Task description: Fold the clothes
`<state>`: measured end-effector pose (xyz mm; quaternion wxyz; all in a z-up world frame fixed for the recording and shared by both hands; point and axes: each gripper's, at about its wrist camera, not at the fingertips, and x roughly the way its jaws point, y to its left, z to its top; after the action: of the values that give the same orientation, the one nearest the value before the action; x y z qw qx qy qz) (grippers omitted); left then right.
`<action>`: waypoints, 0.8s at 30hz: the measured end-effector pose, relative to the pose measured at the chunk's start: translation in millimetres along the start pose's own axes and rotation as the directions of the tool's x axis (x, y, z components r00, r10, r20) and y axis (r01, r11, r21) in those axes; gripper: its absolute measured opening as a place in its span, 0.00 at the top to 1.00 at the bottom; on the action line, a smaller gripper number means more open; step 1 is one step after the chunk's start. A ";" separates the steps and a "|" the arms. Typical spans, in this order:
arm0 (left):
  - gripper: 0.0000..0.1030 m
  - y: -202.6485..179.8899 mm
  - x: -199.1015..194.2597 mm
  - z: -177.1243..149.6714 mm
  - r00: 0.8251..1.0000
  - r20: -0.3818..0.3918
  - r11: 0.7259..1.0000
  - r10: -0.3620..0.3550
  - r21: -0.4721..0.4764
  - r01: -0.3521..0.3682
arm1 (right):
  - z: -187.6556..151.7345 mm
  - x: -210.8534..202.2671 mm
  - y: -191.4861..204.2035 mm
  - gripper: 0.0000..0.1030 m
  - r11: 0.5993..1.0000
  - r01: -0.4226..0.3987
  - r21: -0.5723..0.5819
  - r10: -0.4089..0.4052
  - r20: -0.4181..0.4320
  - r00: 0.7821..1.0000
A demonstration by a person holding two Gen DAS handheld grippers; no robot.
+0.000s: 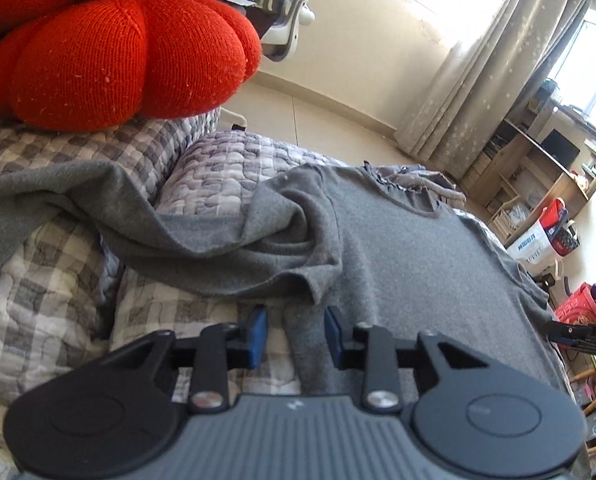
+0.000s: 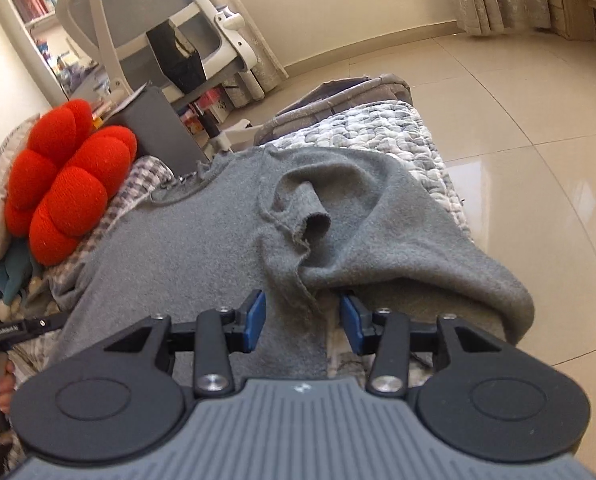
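Note:
A grey sweater (image 1: pixel 410 248) lies spread on a quilted checked bed cover (image 1: pixel 50 280), neckline at the far end. Its left sleeve (image 1: pixel 146 216) is bunched and trails off to the left. My left gripper (image 1: pixel 296 326) is open over the sweater's lower left hem, blue pads on either side of a strip of fabric. In the right wrist view the sweater (image 2: pixel 186 240) has its right sleeve (image 2: pixel 398 232) folded over and crumpled, cuff (image 2: pixel 316 222) pointing up. My right gripper (image 2: pixel 303 316) is open at the lower right hem, a fabric fold between its pads.
A red knitted cushion (image 1: pixel 110 52) sits on the bed at the far left. A white office chair (image 2: pixel 170 40) and a bookshelf stand beyond it. Tiled floor (image 2: pixel 518 128) drops off to the right of the bed. Curtains (image 1: pixel 486 64) and wooden shelves line the far wall.

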<state>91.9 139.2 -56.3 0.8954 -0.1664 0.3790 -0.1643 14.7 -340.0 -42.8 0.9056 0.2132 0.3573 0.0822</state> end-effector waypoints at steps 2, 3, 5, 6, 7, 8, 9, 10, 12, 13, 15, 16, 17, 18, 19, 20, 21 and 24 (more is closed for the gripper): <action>0.71 2.0 3.6 0.1 0.999 0.036 0.999 -0.008 -0.035 0.010 | 2.9 5.4 -1.8 0.55 0.999 -0.021 0.039 0.020 0.025 0.999; 0.71 3.0 5.4 0.1 0.998 0.053 0.999 -0.012 -0.053 0.015 | 5.3 7.7 -3.9 0.55 0.997 -0.034 0.067 0.031 0.041 0.999; 0.71 5.0 8.9 0.2 0.996 0.089 0.996 -0.019 -0.087 0.026 | 10.5 11.1 -9.8 0.55 0.990 -0.060 0.129 0.051 0.071 0.996; 0.71 5.9 10.6 0.4 0.994 0.106 0.994 -0.021 -0.103 0.032 | 13.6 11.7 -13.9 0.55 0.985 -0.069 0.161 0.056 0.085 0.995; 0.76 6.4 11.3 1.7 0.994 0.108 0.994 -0.014 -0.105 0.025 | 16.2 12.0 -17.5 0.55 0.980 -0.072 0.185 0.055 0.097 0.994; 0.85 6.9 11.9 3.1 0.994 0.109 0.994 -0.007 -0.106 0.019 | 18.8 12.2 -21.3 0.55 0.975 -0.075 0.210 0.053 0.109 0.993; 0.88 7.3 12.5 4.4 0.994 0.111 0.994 -0.001 -0.108 0.013 | 21.7 12.1 -25.4 0.55 0.969 -0.075 0.237 0.047 0.122 0.991; 0.91 7.8 13.2 5.7 0.994 0.113 0.994 0.006 -0.110 0.007 | 25.0 11.8 -29.5 0.55 0.963 -0.074 0.260 0.040 0.134 0.990; 0.93 8.8 14.5 8.4 0.993 0.116 0.993 0.019 -0.114 -0.006 | 31.5 10.2 -37.3 0.58 0.953 -0.065 0.296 0.017 0.163 0.986; 0.93 9.2 15.1 9.8 0.993 0.118 0.993 0.026 -0.116 -0.012 | 34.6 9.0 -40.8 0.71 0.949 -0.057 0.309 0.002 0.178 0.984; 0.93 10.2 16.4 12.4 0.992 0.121 0.992 0.039 -0.120 -0.024 | 39.9 6.8 -45.5 0.82 0.947 -0.023 0.319 -0.041 0.194 0.980; 0.94 10.7 17.0 13.8 0.991 0.122 0.992 0.045 -0.122 -0.030 | 42.1 5.1 -47.3 0.85 0.949 -0.002 0.315 -0.068 0.211 0.975; 0.95 11.1 17.6 15.1 0.991 0.124 0.992 0.052 -0.124 -0.037 | 44.2 3.6 -49.0 0.87 0.950 0.023 0.311 -0.097 0.226 0.969; 0.95 11.6 18.3 16.4 0.990 0.126 0.991 0.059 -0.126 -0.043 | 46.5 3.1 -50.8 0.88 0.951 0.058 0.304 -0.134 0.235 0.963; 0.95 12.1 18.9 17.8 0.990 0.127 0.991 0.065 -0.128 -0.049 | 48.9 3.6 -54.3 0.89 0.949 0.079 0.305 -0.157 0.238 0.958; 0.95 12.4 19.5 18.9 0.989 0.128 0.990 0.072 -0.129 -0.055 | 49.9 4.2 -57.3 0.89 0.947 0.086 0.310 -0.163 0.233 0.959; 0.95 11.1 19.3 18.3 0.989 0.128 0.991 0.076 -0.117 -0.061 | 50.6 4.5 -59.8 0.89 0.946 0.088 0.312 -0.165 0.228 0.960; 0.92 13.9 15.9 19.7 0.992 0.110 0.989 0.063 -0.141 -0.047 | 48.7 -0.1 -57.2 0.85 0.956 0.072 0.284 -0.132 0.199 0.971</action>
<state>119.2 148.3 -59.2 0.9060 -0.2265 0.3423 -0.1030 47.7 -407.2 -36.4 0.9037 0.3254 0.2756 -0.0389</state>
